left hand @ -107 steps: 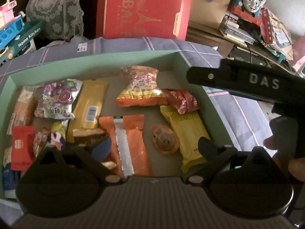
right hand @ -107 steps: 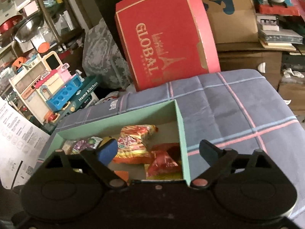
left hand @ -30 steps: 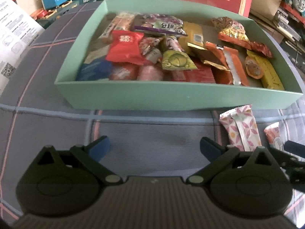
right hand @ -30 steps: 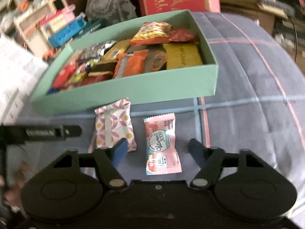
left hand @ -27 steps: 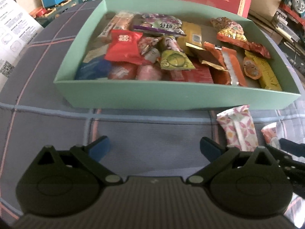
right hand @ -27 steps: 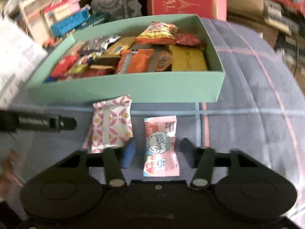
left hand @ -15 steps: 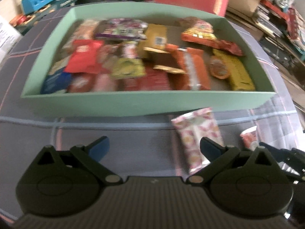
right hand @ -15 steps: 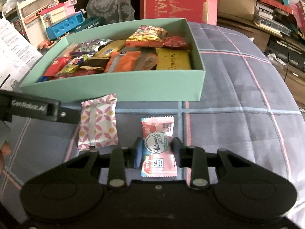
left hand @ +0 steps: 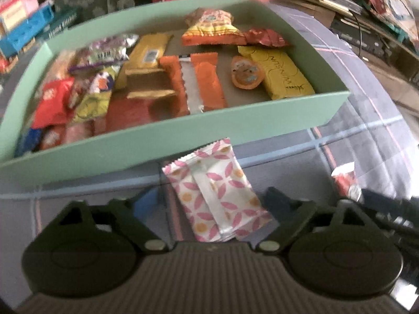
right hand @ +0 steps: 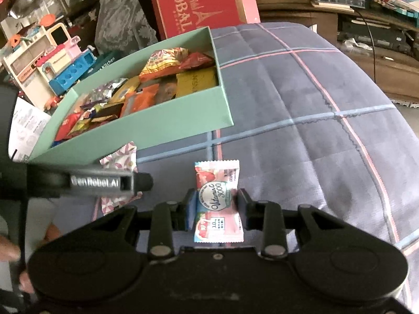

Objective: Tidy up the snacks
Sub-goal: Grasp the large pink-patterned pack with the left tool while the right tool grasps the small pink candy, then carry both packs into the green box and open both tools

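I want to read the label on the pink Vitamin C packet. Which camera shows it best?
The right wrist view: the pink Vitamin C packet lies whole and sharp between the right gripper fingers. The left wrist view catches only a blurred corner at its right edge.

One green box (left hand: 183,136), two loose snack packets (left hand: 220,196) (right hand: 218,201), two hand-held grippers (left hand: 209,204) (right hand: 216,204).

From the left wrist we look steeply down, close over a pink-and-white patterned snack packet (left hand: 218,196), toward the mint-green cardboard box (left hand: 262,125). From the right wrist we look down alongside, farther right; both views share that box (right hand: 157,130) and the grey-blue checked cloth (right hand: 301,130).
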Available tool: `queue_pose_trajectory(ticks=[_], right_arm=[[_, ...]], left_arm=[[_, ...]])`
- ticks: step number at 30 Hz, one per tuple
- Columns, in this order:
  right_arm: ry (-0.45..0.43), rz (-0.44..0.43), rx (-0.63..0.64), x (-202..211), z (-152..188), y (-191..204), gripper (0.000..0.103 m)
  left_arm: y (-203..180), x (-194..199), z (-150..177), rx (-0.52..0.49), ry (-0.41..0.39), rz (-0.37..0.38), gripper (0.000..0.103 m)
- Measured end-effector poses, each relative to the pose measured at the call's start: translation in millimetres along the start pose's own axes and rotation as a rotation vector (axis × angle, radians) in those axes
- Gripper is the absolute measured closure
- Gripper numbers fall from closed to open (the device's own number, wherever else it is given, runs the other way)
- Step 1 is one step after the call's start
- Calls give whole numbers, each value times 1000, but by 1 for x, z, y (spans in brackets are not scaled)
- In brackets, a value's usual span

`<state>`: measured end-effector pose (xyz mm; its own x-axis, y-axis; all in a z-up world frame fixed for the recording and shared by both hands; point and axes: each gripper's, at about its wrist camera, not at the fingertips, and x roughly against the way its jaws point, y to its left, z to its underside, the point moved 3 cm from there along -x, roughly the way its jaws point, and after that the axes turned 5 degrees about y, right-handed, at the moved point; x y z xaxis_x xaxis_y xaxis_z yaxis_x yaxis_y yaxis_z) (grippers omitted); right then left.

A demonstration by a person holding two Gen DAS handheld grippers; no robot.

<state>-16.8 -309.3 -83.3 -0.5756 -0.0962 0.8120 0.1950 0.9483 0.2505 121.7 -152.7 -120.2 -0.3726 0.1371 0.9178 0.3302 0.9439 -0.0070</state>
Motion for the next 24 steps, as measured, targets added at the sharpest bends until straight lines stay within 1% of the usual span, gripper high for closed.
queue_pose_trajectory(ticks=[1,3,6,10,17,24], right_arm=[[-2,-4,-3,-1,-1,0,71],[-5,-13,-12,-5,-2,2,71],[-8,-18,-20,-5,-2,3,71],[-3,-27,-24,-4,-1,4,71],[14,-41,-34,0,2,8,71],[-2,-46,-6,11,1,18,71]], left_arm=[[1,2,1,-9,-9,2,30],[6,6,2,-13,-21,9,47],[12,10,3,-7,-22,21,53],[13,12,5,-9,-20,16,53],[13,19,15,-12,-8,29,53],[19,35,19,-2,-30,48,53]])
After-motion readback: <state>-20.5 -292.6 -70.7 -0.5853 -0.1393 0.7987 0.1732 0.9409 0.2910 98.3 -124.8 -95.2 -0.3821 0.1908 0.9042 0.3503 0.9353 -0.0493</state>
